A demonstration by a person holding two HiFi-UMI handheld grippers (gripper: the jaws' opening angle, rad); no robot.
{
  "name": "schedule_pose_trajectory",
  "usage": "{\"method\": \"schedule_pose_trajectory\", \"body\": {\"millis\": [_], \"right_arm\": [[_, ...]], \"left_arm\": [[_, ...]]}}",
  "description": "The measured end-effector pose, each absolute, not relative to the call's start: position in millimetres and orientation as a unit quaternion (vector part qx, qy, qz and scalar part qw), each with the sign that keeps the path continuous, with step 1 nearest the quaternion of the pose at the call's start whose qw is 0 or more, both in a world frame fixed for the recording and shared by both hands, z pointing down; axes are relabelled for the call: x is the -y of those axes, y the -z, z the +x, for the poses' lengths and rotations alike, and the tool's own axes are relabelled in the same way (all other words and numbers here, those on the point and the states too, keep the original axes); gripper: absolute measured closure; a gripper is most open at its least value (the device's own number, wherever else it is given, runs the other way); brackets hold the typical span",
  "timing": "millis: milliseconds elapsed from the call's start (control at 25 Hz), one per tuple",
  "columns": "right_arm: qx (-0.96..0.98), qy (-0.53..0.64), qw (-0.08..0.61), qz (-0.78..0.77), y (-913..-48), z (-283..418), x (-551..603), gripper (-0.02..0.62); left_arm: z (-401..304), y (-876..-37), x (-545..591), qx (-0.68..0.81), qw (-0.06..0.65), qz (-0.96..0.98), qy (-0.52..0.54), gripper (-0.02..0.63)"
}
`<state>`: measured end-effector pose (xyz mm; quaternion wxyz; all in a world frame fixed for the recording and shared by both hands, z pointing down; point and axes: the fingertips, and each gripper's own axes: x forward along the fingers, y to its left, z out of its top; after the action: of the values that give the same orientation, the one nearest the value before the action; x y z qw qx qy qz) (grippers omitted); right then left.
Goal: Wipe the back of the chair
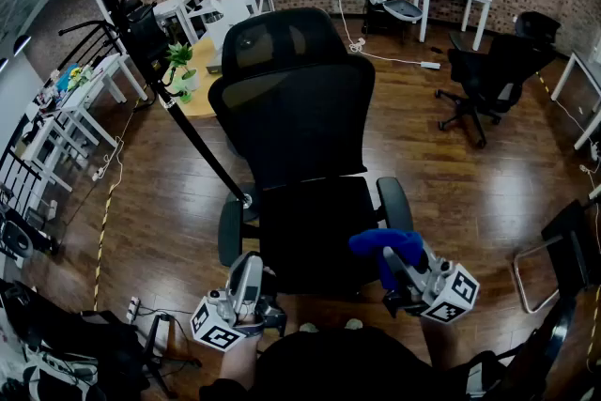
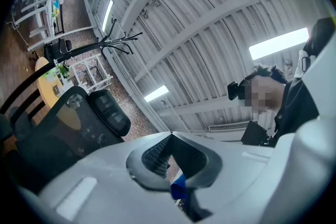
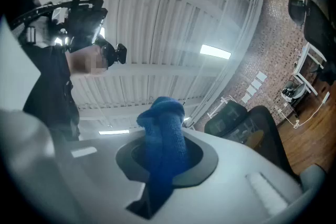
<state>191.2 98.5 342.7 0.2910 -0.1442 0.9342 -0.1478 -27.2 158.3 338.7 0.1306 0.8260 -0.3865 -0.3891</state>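
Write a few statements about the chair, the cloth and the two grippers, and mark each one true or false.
1. The right gripper is clamped on a blue cloth. True.
2. The cloth is pressed against the chair's backrest. False: it is held up over the front of the seat, well clear of the backrest.
3. The left gripper holds a spray bottle. False: its fingers are together with nothing between them.
4. A potted plant stands on a round yellow table beyond the chair. True.
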Motion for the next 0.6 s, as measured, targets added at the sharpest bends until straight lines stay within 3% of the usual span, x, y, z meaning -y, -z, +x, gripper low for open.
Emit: {"method": "schedule_pose_trajectory", "body": {"millis": [600], "right_arm": [[-0.931,0.173,0.272,-0.172,-367.8,142.6,-39.7,0.557]], "left_arm": [[-82.3,-363.4,-102.0,0.398,0.150,0.817,0.389,0.617]]}}
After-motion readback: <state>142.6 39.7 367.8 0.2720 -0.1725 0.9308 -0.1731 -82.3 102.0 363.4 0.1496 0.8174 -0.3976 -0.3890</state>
